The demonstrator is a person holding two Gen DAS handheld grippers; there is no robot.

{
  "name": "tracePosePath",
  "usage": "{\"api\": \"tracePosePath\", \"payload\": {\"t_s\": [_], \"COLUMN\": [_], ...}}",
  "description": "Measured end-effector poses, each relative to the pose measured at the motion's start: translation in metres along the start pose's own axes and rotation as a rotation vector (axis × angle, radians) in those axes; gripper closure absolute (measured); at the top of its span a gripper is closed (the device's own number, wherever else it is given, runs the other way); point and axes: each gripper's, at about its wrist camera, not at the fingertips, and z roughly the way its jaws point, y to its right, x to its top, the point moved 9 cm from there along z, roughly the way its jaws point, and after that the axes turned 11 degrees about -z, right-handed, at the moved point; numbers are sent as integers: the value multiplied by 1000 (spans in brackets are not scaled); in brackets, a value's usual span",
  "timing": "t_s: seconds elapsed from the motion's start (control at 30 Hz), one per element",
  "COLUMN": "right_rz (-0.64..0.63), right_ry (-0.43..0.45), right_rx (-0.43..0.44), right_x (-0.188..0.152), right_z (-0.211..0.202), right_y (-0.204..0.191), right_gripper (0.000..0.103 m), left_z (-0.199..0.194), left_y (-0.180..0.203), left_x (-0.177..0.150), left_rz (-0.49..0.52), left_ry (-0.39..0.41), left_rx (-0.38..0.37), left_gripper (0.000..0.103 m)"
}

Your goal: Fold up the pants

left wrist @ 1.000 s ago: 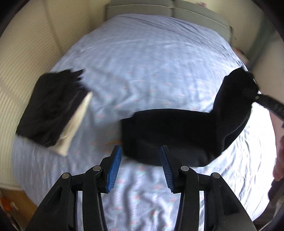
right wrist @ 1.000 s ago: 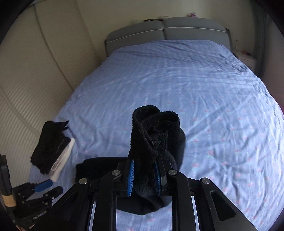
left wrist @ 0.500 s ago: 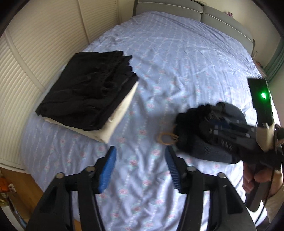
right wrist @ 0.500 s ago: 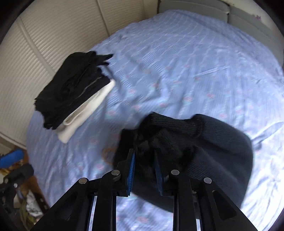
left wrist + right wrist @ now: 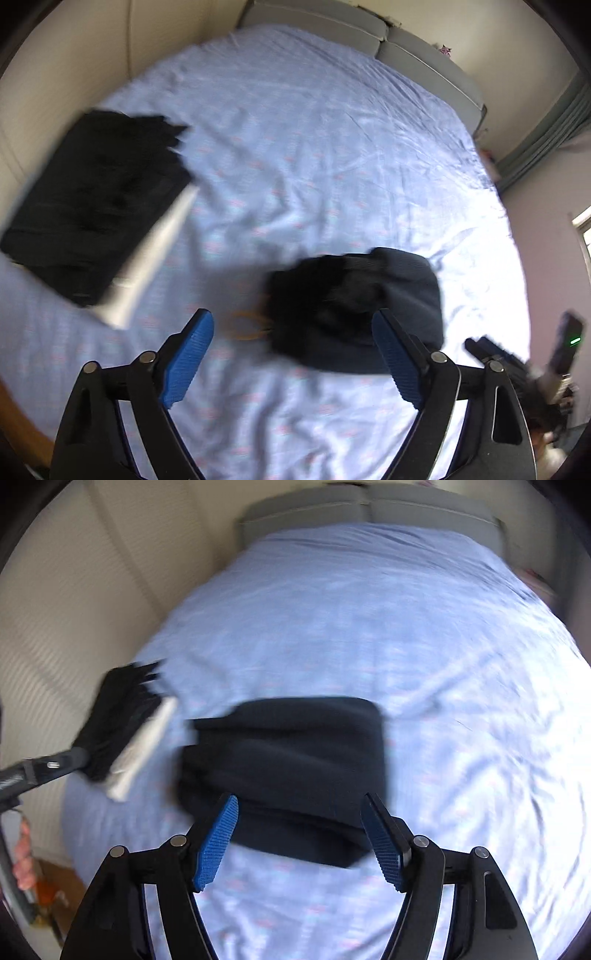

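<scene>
Black pants (image 5: 284, 771), folded into a compact bundle, lie on a light blue bedsheet (image 5: 369, 627). The right claw (image 5: 300, 834) hangs just above their near edge, jaws spread wide and holding nothing. The left claw (image 5: 292, 356) is likewise released, the pants (image 5: 351, 310) ahead between its fingers. A stack of folded clothes (image 5: 92, 206) sits far left of both.
</scene>
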Motion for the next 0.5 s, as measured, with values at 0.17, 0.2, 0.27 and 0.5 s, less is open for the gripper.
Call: {"api": "tracePosePath", "payload": {"t_s": [0.17,0.2,0.27,0.5], "right_rz": [202,222,239,236], "right_ry": [-74,-82,-88,-106], "right_rx": [-48,-49,-38,1], "right_x": [-33,-37,-42,-47], "right_z": [19,24,33,57], "right_y": [69,74,77,66], "right_gripper": [33,33,33,33], "left_z": [68,76,97,136], "left_y": [31,33,34,22], "left_x": [-12,-14,-18,-25], "left_rz": [-85,-105,-187,-401], "left_ry": [-160,-177,-223,-271], "left_rx": [-71,-76,-91,-144], "left_gripper": [14,14,14,14]}}
